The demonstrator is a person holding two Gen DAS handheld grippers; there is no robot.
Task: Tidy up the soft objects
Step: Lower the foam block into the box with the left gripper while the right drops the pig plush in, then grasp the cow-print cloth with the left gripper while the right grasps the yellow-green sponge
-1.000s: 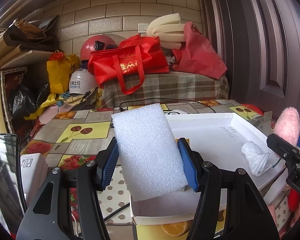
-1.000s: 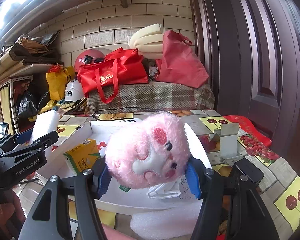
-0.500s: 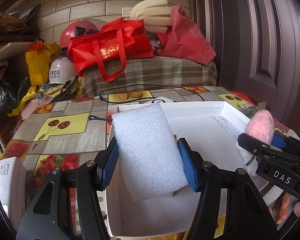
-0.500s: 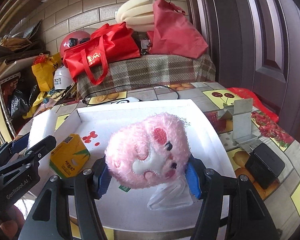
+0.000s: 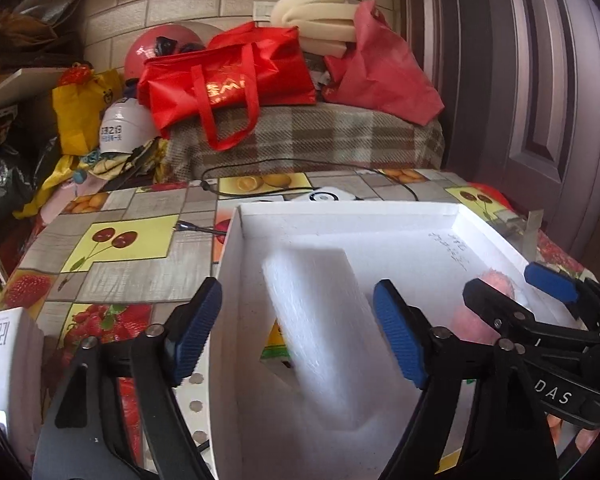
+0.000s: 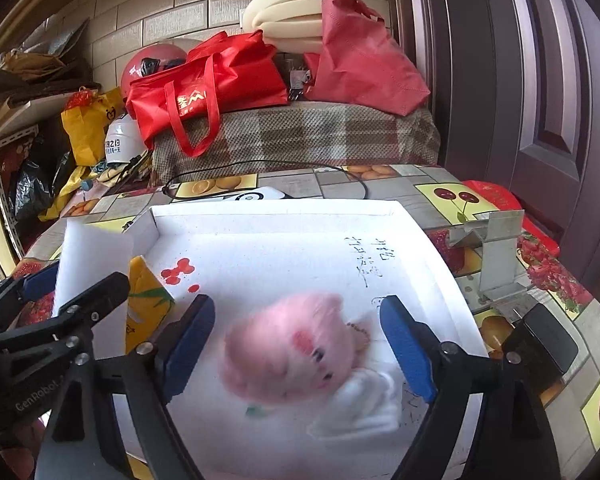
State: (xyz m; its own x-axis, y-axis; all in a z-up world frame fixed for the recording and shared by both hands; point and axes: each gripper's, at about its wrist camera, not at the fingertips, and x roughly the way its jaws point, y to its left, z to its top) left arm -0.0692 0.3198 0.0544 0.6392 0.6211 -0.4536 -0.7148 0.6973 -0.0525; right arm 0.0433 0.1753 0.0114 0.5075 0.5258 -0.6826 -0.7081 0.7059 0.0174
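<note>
Between the spread jaws of the left gripper (image 5: 298, 334), a released foam block (image 5: 320, 320) lies in the white box (image 5: 340, 216); the right gripper (image 6: 298, 350), likewise unclenched, frames the pink plush (image 6: 290, 354) beside white cloth (image 6: 360, 404). Beyond, a tissue pack (image 5: 8, 344) remains outside.

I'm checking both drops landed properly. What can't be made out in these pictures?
- Pink plush: motion-blurred in right wrist view, so resting or falling is unclear.
- White foam block: blurred in left wrist view; its lower end is undefined.
- Yellow carton: mostly hidden behind the foam.
</note>
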